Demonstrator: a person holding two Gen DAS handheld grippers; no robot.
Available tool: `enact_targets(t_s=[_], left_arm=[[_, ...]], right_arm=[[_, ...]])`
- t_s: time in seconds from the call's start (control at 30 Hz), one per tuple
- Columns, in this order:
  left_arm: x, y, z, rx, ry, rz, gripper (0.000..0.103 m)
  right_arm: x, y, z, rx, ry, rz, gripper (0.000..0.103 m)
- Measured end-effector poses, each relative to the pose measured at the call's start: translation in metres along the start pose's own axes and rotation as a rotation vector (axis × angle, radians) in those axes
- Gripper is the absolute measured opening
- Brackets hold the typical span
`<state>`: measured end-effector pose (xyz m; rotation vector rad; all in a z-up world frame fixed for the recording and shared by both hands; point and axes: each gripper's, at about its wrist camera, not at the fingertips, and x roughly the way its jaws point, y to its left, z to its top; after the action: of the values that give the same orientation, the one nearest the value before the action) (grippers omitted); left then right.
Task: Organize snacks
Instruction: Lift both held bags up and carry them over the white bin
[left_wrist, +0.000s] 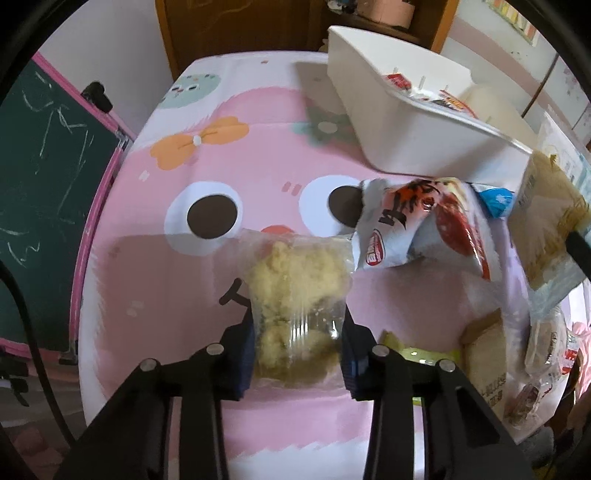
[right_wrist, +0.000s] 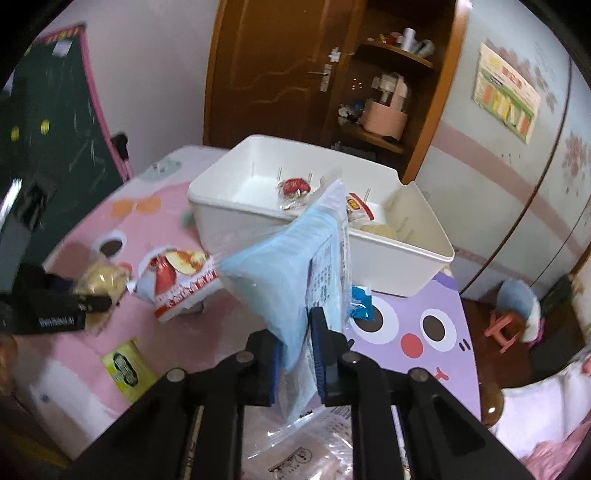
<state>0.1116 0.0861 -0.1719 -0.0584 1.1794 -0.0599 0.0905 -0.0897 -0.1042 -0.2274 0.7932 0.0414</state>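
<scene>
My left gripper points down at the pink cartoon tablecloth and is shut on a clear packet of pale yellow crumbly snack. In the right wrist view the same packet shows at the far left. My right gripper is shut on a light blue packet, lifted above the table in front of the white bin. The bin holds a few snacks, among them a red-wrapped one. A red-and-white packet lies between the two grippers.
A yellow-green packet and a small blue packet lie on the cloth. Several more packets sit at the near right. A green chalkboard stands past the table's left edge; a wooden door and shelves are behind the bin.
</scene>
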Motion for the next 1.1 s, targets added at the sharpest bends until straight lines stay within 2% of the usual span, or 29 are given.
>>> enact_targets(t_s=[0.2, 0.73, 1.1], left_arm=[[-0.03, -0.014, 0.003, 0.035, -0.066, -0.007, 0.036], [-0.136, -0.051, 0.019, 0.099, -0.285, -0.085, 0.036], [-0.206, -0.08, 0.059, 0.157, -0.437, -0.15, 0.036]], right_arm=[[-0.014, -0.02, 0.007, 0.095, -0.04, 0.069, 0.012], [-0.071, -0.041, 0.033, 0.139, -0.211, 0.094, 0.01], [-0.109, -0.063, 0.075, 0.159, -0.335, 0.122, 0.01]])
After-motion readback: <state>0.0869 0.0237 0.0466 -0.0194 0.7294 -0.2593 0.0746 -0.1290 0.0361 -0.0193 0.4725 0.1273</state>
